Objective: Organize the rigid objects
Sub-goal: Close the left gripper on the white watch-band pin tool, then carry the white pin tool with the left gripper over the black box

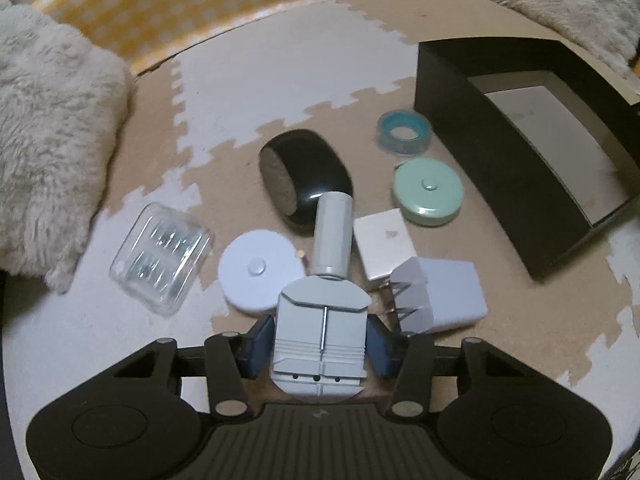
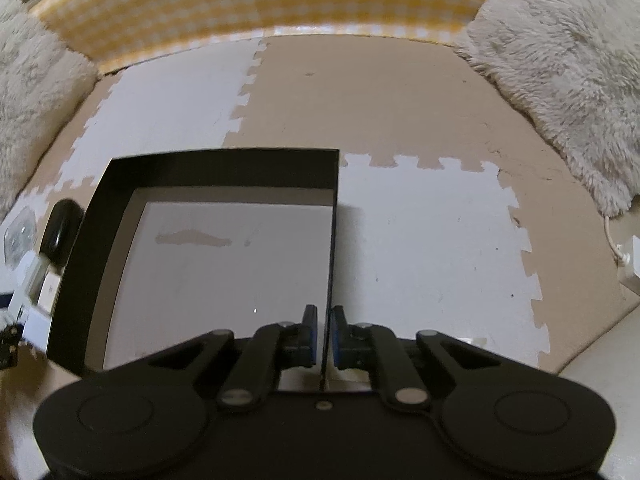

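Note:
My left gripper (image 1: 320, 346) points down at the foam mat, its blue pads against both sides of a grey plastic tool (image 1: 322, 320) with a cylindrical knob. Around the tool lie a white round tape measure (image 1: 260, 272), a black oval object (image 1: 306, 176), a white square block (image 1: 382, 248), a white plug adapter (image 1: 440, 296), a mint round tape measure (image 1: 428, 192), a teal tape roll (image 1: 404, 132) and a clear plastic case (image 1: 160, 258). In the right wrist view my right gripper (image 2: 324, 336) is shut on the thin right wall of the black box (image 2: 224, 168), which holds nothing.
The black box (image 1: 500, 128) stands to the right of the pile. Fluffy grey rugs (image 1: 48, 140) (image 2: 560, 60) lie on both sides, with a yellow checked edge (image 1: 220, 8) at the back. A white cable and plug (image 2: 628, 256) sit at the far right.

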